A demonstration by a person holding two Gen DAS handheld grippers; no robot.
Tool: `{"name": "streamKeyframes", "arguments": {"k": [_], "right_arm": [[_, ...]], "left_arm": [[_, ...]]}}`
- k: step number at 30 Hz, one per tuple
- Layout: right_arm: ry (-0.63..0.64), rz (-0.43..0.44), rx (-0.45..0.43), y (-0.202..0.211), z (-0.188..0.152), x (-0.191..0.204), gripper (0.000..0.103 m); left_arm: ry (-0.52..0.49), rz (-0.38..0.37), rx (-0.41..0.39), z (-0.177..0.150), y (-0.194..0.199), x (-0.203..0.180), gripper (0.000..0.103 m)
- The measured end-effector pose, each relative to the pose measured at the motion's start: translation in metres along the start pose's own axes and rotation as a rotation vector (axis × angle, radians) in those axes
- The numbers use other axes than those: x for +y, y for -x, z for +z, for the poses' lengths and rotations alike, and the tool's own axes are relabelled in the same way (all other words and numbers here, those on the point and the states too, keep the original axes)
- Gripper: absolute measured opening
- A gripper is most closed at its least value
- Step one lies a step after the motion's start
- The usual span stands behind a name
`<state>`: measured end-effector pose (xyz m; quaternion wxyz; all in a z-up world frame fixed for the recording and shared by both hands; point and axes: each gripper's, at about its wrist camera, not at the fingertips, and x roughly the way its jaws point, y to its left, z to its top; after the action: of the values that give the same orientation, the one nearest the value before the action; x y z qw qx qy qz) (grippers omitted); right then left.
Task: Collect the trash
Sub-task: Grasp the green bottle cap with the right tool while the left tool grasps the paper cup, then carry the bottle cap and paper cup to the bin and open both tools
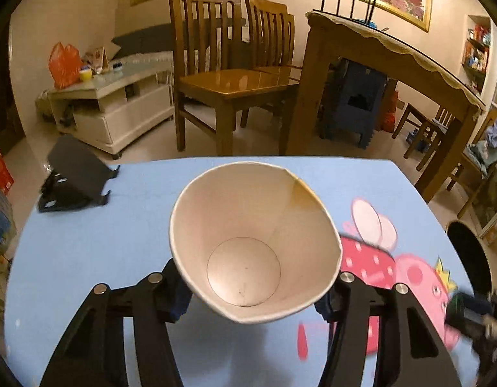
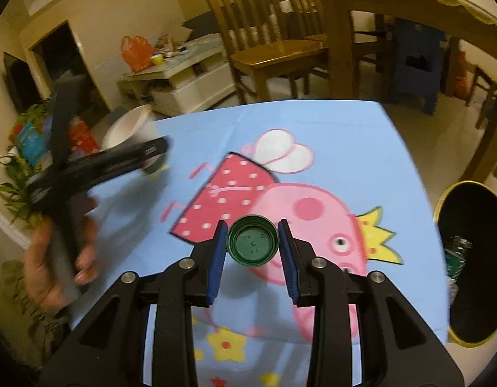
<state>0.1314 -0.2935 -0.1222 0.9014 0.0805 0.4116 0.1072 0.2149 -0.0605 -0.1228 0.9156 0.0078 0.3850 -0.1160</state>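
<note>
My left gripper (image 1: pixel 253 293) is shut on a white paper cup (image 1: pixel 251 242), squashed at the rim and held above the blue cartoon tablecloth (image 1: pixel 119 242), mouth towards the camera. It also shows blurred at the left of the right wrist view, the cup (image 2: pixel 129 129) in the gripper (image 2: pixel 145 154). My right gripper (image 2: pixel 252 251) is shut on a green bottle cap (image 2: pixel 253 242), open side up, above the tablecloth (image 2: pixel 329 135). A black trash bin (image 2: pixel 474 264) with some trash inside stands right of the table; it also shows in the left wrist view (image 1: pixel 471 254).
A black stand (image 1: pixel 74 174) sits at the table's far left corner. Wooden chairs (image 1: pixel 229 74) and a wooden dining table (image 1: pixel 393 74) stand beyond the table. A white low cabinet (image 1: pixel 113 103) is at the back left.
</note>
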Motion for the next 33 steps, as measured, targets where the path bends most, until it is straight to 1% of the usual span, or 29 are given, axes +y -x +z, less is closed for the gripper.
{"name": "streamKeyframes", "arguments": {"k": [3,6,9,12,17,19,21,22,24,25,27,29,31,33], "right_arm": [[0.006,-0.077,0.011,0.0,-0.002,-0.007,0.032],[0.021,-0.114,0.008,0.003,-0.005,-0.011,0.032],[0.057,-0.156,-0.003,0.009,-0.009,-0.008,0.032],[0.075,-0.157,-0.015,0.017,-0.013,-0.009,0.032],[0.105,-0.139,-0.013,0.029,-0.024,-0.011,0.032],[0.109,-0.138,-0.008,0.034,-0.028,-0.013,0.032],[0.102,-0.159,-0.011,0.037,-0.028,-0.019,0.032],[0.092,-0.18,-0.012,0.039,-0.028,-0.025,0.032],[0.064,-0.296,-0.003,0.04,-0.024,-0.052,0.032],[0.018,-0.33,0.012,0.038,-0.021,-0.074,0.032],[-0.091,-0.37,0.026,0.042,-0.02,-0.114,0.032],[-0.166,-0.396,-0.031,0.065,-0.019,-0.137,0.032],[-0.192,-0.426,-0.115,0.092,-0.013,-0.147,0.032],[-0.219,-0.447,-0.135,0.099,-0.011,-0.159,0.032]], "left_arm": [[-0.044,0.003,0.005,-0.027,0.02,-0.015,0.057],[-0.06,-0.02,0.009,-0.05,0.043,-0.031,0.057],[-0.072,-0.033,-0.008,-0.062,0.066,-0.045,0.057],[-0.099,-0.049,-0.022,-0.065,0.085,-0.062,0.057],[-0.158,-0.001,-0.09,-0.062,0.112,-0.09,0.057],[-0.163,-0.001,-0.101,-0.062,0.117,-0.097,0.057],[-0.168,0.002,-0.097,-0.062,0.116,-0.103,0.057],[-0.169,0.001,-0.093,-0.061,0.115,-0.106,0.057],[-0.175,0.004,-0.089,-0.063,0.113,-0.113,0.057],[-0.181,0.004,-0.088,-0.064,0.113,-0.117,0.057],[-0.193,0.003,-0.086,-0.065,0.114,-0.122,0.057],[-0.208,-0.004,-0.09,-0.067,0.115,-0.13,0.057],[-0.222,-0.006,-0.096,-0.067,0.114,-0.137,0.057],[-0.234,-0.014,-0.088,-0.067,0.111,-0.144,0.057]]}}
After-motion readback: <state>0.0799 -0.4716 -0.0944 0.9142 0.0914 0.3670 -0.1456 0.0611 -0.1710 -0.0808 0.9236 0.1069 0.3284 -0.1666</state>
